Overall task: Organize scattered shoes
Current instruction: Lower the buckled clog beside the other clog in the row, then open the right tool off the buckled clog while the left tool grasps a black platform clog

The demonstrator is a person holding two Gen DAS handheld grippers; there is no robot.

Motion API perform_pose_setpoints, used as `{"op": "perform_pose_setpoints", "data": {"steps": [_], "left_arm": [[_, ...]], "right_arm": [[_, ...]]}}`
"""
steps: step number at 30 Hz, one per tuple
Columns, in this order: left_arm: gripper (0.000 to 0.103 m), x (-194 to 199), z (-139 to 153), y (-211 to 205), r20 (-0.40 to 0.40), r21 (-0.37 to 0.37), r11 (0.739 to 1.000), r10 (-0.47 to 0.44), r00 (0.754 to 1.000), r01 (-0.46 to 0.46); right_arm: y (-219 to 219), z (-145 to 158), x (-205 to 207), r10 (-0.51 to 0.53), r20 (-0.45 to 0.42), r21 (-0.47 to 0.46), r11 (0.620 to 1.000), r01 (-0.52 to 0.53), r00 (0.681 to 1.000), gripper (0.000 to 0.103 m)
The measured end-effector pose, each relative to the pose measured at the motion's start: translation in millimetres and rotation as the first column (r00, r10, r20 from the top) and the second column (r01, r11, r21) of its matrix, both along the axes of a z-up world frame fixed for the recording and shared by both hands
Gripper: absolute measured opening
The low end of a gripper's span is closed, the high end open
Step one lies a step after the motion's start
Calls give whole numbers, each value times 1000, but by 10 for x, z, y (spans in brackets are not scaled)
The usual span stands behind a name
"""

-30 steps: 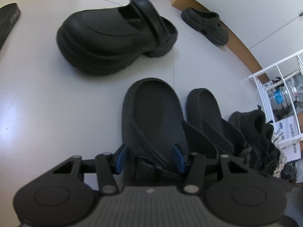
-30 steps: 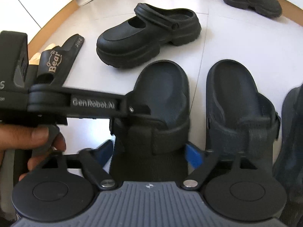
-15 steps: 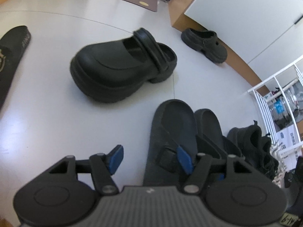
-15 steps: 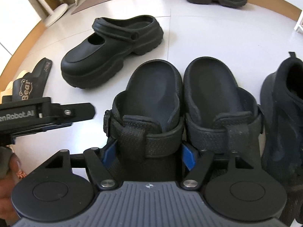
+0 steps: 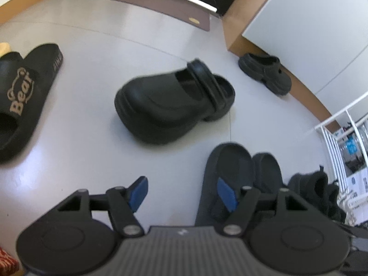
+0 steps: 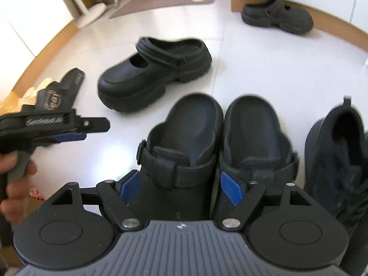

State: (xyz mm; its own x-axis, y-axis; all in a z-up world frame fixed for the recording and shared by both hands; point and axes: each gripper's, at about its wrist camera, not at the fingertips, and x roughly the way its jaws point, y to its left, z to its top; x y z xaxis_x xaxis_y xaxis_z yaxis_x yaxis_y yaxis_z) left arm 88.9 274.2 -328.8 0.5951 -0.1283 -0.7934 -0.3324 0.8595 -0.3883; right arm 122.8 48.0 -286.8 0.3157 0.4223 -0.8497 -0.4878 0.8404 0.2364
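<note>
Two dark strap sandals stand side by side on the white floor, the left sandal [image 6: 191,138] touching the right sandal [image 6: 255,138]. My right gripper [image 6: 179,189] hovers over the left sandal's toe end. Its jaws are opening, the sandal lies between the blue pads, and the pads do not press on it. My left gripper [image 5: 181,193] is also opening, with only bare floor between its pads and the sandal pair [image 5: 230,168] just to its right. A chunky black clog [image 5: 170,105] lies ahead. Its mate [image 5: 264,73] sits by the far wall.
A black slide printed "Bear" [image 5: 20,96] lies at the left. Dark sneakers [image 5: 317,188] sit right of the sandals beside a white rack [image 5: 340,142]. A brown mat [image 5: 156,7] lies by the door. A hand holds the left gripper [image 6: 92,128] at the right view's left edge.
The left sandal was slid against its mate. My left gripper let go of it, rose and drifted left. My right gripper lifted and its jaws widened off the sandal.
</note>
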Motion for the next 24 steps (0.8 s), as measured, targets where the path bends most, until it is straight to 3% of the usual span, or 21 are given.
{"op": "perform_pose_setpoints", "data": {"steps": [8, 18, 24], "left_arm": [[73, 387, 245, -81, 58, 25, 998, 55, 997, -56], [74, 965, 532, -145, 26, 106, 990, 95, 995, -98], [75, 1311, 621, -208, -15, 139, 988, 69, 998, -66]], "right_arm": [[-500, 275, 158, 19, 47, 27, 999, -20, 999, 82], [-1132, 344, 252, -16, 109, 117, 993, 3, 994, 82], [-1457, 204, 272, -32, 41, 166, 986, 25, 999, 88]]}}
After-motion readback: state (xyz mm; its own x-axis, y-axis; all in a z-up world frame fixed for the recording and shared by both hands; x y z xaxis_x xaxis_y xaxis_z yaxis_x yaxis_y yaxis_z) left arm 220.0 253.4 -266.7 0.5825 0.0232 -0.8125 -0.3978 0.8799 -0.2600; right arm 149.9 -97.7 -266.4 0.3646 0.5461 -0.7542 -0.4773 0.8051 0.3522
